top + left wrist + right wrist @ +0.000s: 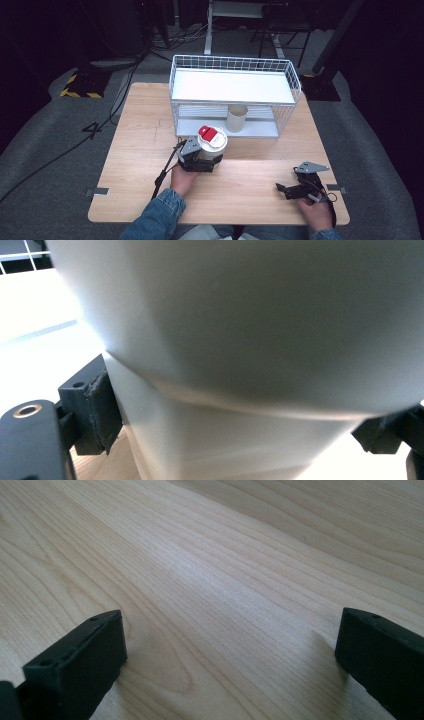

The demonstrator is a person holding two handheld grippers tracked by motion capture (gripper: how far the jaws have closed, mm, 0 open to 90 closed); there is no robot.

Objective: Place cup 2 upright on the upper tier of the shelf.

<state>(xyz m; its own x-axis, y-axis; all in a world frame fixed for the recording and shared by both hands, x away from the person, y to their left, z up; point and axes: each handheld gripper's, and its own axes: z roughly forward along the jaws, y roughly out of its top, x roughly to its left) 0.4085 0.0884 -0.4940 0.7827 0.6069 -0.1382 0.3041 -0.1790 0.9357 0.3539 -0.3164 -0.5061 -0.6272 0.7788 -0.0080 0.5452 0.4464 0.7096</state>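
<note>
A white cup with a white lid and a red label [212,140] stands at the table's middle, just in front of the wire rack. My left gripper [204,161] is shut on the white cup [250,365], one jaw pressed on each side of its lower body. A second, plain cream cup [236,118] stands on the rack's lower shelf. My right gripper [289,190] rests low over bare wood at the front right. It is open, its jaws spread wide with nothing between them [227,655].
A white wire rack [232,95] with a flat white upper shelf occupies the far middle of the wooden table [130,150]. Cables run across the grey floor to the left. Chair legs and stands sit in the dark behind.
</note>
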